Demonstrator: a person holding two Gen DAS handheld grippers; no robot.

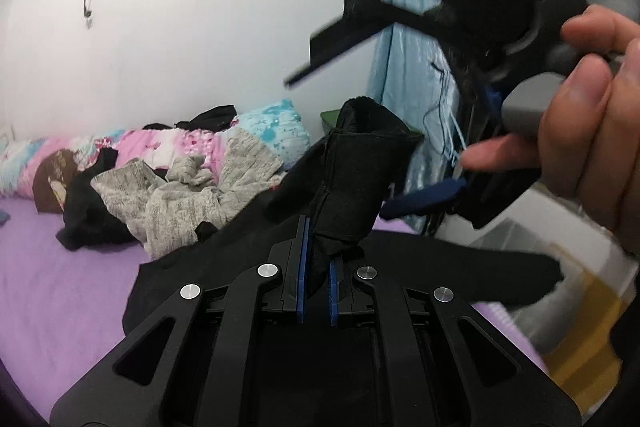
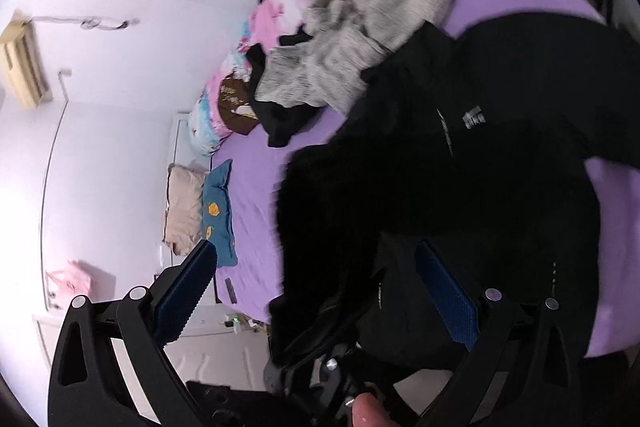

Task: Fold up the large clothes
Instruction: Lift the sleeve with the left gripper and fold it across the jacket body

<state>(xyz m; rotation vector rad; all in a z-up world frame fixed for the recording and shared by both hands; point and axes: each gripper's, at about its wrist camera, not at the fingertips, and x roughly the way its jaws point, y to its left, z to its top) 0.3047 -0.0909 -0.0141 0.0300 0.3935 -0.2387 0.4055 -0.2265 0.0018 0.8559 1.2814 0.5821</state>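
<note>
We have the left gripper (image 1: pixel 318 279) clamped on a bunched fold of the black jacket (image 2: pixel 460 179); the blue pads (image 1: pixel 302 275) pinch the cloth between them, and the pinched bit stands up above the jaws as a creased column with a seam down its side. The rest of the jacket drapes off below and to both sides onto the purple bed (image 1: pixel 52 279).

In the right wrist view the jacket lies spread across the near half of the bed, matte black, rumpled, with a small grey logo patch (image 2: pixel 473 117) on the chest and a thin grey stripe beside it. One part runs off toward the bed's far edge. Its lower part is motion-blurred.

Our right gripper (image 2: pixel 316 291) has its jaws wide apart, blue ribbed pads facing in, nothing between them. It sits above the jacket's near edge. From the left wrist view we see it raised beside the pinched fold, held in the right hand (image 1: pixel 588 131), blurred.

Behind the jacket: a grey knit (image 1: pixel 188 195) heaped on a pink and blue quilt (image 1: pixel 160 143), just beside other black clothes (image 1: pixel 86 223). Two pillows (image 2: pixel 200 211) lie at the far end.
</note>
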